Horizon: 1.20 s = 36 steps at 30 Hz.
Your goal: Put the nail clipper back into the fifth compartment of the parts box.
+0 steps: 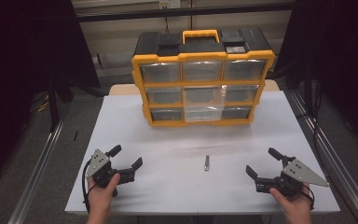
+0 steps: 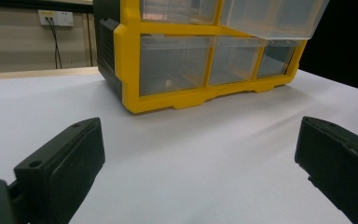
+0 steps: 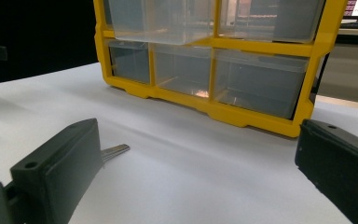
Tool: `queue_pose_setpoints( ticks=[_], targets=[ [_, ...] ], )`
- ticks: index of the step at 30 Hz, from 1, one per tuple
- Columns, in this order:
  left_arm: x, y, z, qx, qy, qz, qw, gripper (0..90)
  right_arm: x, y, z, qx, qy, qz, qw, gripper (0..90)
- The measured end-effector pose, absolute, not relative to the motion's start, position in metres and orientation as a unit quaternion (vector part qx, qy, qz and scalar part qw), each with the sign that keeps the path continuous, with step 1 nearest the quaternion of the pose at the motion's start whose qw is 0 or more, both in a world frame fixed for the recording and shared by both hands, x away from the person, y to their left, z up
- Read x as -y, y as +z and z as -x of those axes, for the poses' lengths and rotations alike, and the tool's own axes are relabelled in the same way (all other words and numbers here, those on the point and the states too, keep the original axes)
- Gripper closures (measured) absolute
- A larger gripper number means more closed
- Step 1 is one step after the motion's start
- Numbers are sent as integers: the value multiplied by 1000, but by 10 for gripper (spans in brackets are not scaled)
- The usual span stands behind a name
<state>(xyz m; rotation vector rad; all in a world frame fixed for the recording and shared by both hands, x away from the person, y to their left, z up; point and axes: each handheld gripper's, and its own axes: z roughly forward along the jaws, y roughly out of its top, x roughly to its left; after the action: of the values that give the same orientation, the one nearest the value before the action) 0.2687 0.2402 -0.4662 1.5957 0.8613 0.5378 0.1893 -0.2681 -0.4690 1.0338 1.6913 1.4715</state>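
A small metal pin (image 1: 206,163) lies on the white table (image 1: 177,140), about midway between the two grippers. In the right gripper view the pin (image 3: 115,150) pokes out from behind the left jaw. My left gripper (image 1: 126,156) rests at the near left, open and holding nothing. My right gripper (image 1: 262,161) rests at the near right, likewise open and holding nothing. A yellow and black drawer organizer (image 1: 203,77) stands at the back centre. Its clear middle drawer (image 1: 204,103) is pulled partly out. Both gripper views face the organizer (image 2: 168,65) (image 3: 242,79) across bare table.
The table top ends close behind the hands at the front. Metal rails (image 1: 35,168) run along the floor on both sides. Dark curtains flank the scene. A wall socket (image 2: 56,17) shows beyond the table in the left gripper view.
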Motion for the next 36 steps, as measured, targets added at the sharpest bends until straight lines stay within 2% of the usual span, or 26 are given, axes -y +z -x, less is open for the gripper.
queue_pose_setpoints(
  ticks=[20, 36],
  targets=[
    [-210, -461, -273, -360, 213, -710, 566, 15, 268, -467, -189, -646, 569, -391, 325, 6],
    [-167, -460, -281, -342, 179, -743, 547, 16, 269, -467, -189, -646, 572, -388, 323, 7]
  ],
)
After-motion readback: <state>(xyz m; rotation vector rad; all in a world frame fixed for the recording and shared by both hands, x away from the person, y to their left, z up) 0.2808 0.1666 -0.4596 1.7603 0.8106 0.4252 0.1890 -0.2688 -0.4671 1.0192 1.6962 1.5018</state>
